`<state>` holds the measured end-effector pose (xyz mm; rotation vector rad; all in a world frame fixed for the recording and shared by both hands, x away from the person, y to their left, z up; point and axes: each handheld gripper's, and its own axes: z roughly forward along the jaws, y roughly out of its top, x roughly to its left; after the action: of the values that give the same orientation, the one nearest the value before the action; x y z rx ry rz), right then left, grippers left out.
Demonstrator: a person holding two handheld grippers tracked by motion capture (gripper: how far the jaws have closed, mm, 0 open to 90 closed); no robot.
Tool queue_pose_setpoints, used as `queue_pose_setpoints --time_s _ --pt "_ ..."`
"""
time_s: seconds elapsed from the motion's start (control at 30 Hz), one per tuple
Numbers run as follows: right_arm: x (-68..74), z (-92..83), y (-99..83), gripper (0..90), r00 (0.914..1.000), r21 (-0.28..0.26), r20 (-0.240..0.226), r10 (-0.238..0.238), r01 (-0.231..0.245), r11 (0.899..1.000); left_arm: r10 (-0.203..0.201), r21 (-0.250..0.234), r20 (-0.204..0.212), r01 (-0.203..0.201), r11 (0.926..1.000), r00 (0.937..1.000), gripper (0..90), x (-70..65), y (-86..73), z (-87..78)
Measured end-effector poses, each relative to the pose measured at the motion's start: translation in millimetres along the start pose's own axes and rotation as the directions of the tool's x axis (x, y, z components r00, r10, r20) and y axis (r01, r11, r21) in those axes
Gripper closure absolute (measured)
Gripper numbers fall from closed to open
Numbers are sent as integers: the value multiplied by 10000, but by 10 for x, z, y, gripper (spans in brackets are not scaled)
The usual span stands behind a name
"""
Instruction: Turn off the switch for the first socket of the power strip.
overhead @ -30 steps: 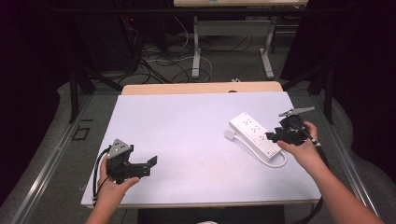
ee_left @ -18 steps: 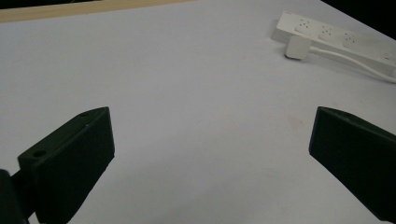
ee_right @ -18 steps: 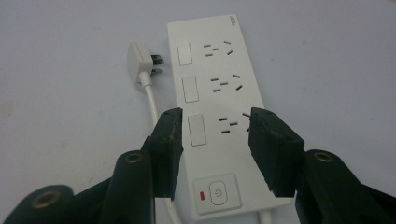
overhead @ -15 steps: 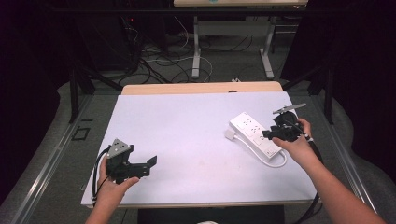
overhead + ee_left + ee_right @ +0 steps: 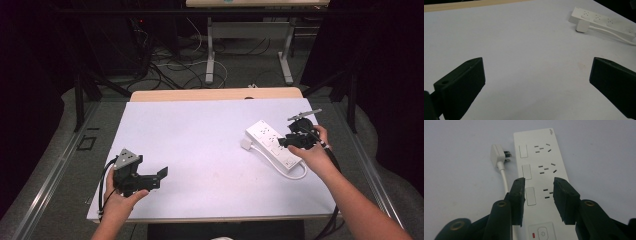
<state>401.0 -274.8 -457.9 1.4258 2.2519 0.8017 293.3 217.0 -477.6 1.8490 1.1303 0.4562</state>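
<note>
Table: flat, matte, pale lavender-white top with a light wood strip along its far edge. Dark room around it; grey floor beyond the table with loose cables and the metal legs of a second desk.

Power strip: long white plastic bar, smooth and glossy, lying flat on the table toward the right side, set at a slant. Three socket groups with slotted holes run along its face, each beside a plain rectangular panel; at one end a power button with a small red mark next to it. Its white cord runs along one long side of the strip and ends in a white plug, prongs pointing at the strip (plug lies on the table, touching no socket).

No containers on the table.

Right gripper: black, hard jaws with rough inner faces, held over the button end of the power strip. Jaws stand narrowly apart with nothing between them; the strip's face shows through the gap. In the high view the right hand sits just beside the strip.

Left gripper: well apart from the power strip, near the table's front left corner, held by the left hand. Jaws spread wide, blocky black pads, bare table between them.
</note>
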Motion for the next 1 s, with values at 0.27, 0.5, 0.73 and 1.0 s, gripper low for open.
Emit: queue_pose_setpoints --time_s 0.27,0.5,0.73,1.0 --pt "-7 68 20 638 9999 112 -37 155 -154 9998 -108 -52 25 108 9999 9999 1 -4 -6 8" --pt "3 169 36 676 9999 306 -4 124 -124 9995 -12 -29 -18 11 10000 10000 2 7 -8 10" --pt "11 228 60 708 9998 425 -12 205 -204 9989 -29 -24 -46 29 10000 10000 1 8 -11 14" --pt "10 295 78 732 9996 558 44 278 -280 9980 -9 102 -5 9 9999 10000 1 10 -11 18"
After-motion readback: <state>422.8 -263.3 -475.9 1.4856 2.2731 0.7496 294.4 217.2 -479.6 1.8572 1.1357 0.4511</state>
